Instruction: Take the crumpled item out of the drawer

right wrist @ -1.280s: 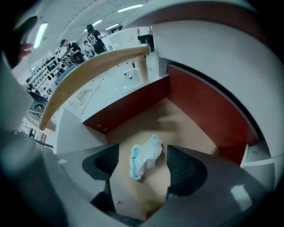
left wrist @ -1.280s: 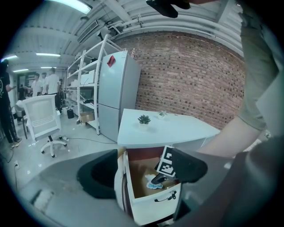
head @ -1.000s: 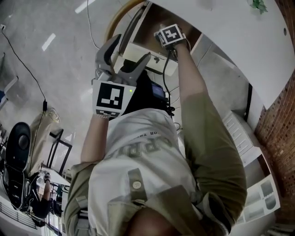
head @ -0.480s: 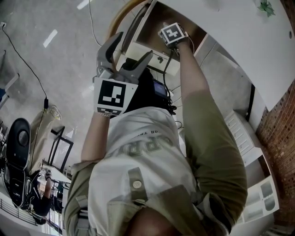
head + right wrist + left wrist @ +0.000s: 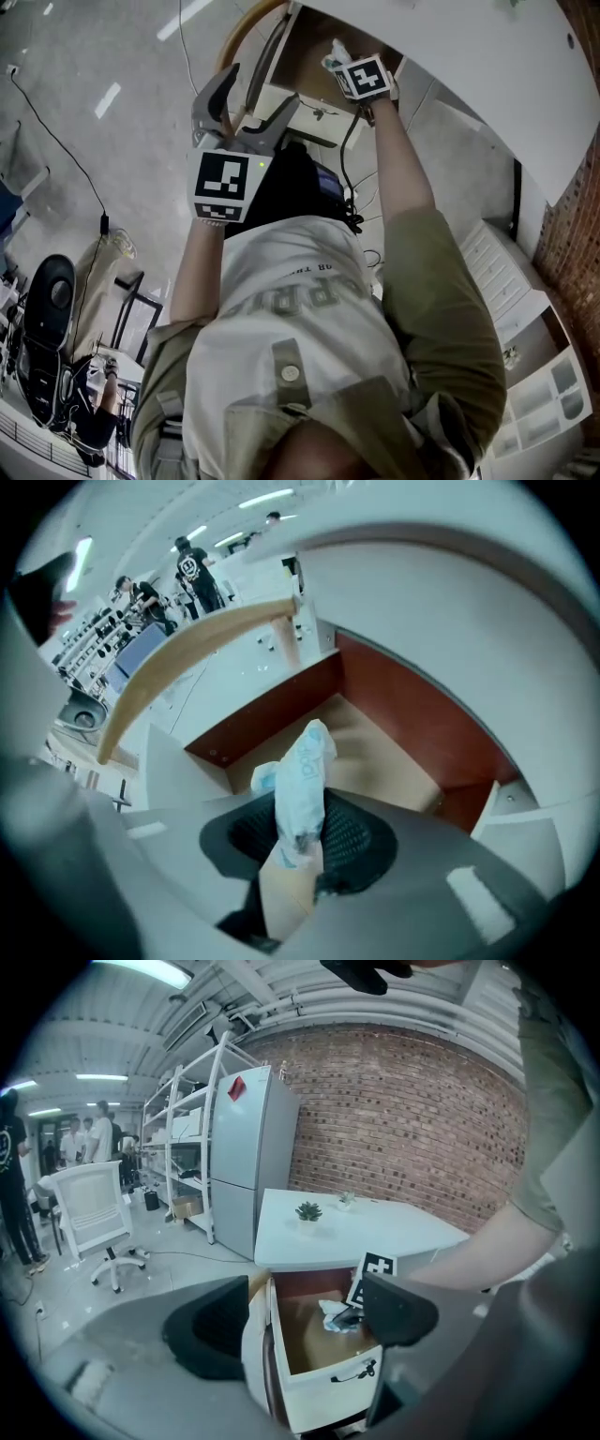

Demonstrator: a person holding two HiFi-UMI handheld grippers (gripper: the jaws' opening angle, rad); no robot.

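Note:
The crumpled item (image 5: pixel 302 780), a white and blue wad of wrapper, is pinched between the jaws of my right gripper (image 5: pixel 300 841), which have just been closing on it. It hangs above the brown floor of the open drawer (image 5: pixel 375 761). In the head view the right gripper (image 5: pixel 342 61) holds the wad (image 5: pixel 336 47) over the drawer (image 5: pixel 305 66). The left gripper view shows the wad (image 5: pixel 333 1314) over the drawer's white front (image 5: pixel 319 1382). My left gripper (image 5: pixel 246 103) stands open and empty, apart from the drawer, on its near side.
A white desk top (image 5: pixel 375 1232) with a small potted plant (image 5: pixel 307 1211) lies over the drawer. A dark handle (image 5: pixel 359 1371) hangs on the drawer front. A grey cabinet (image 5: pixel 248 1157), shelving, a white chair (image 5: pixel 94 1222) and several people are further off.
My right gripper has risen from the drawer, and the white wad now shows at its tip. The left gripper has stayed almost where it was.

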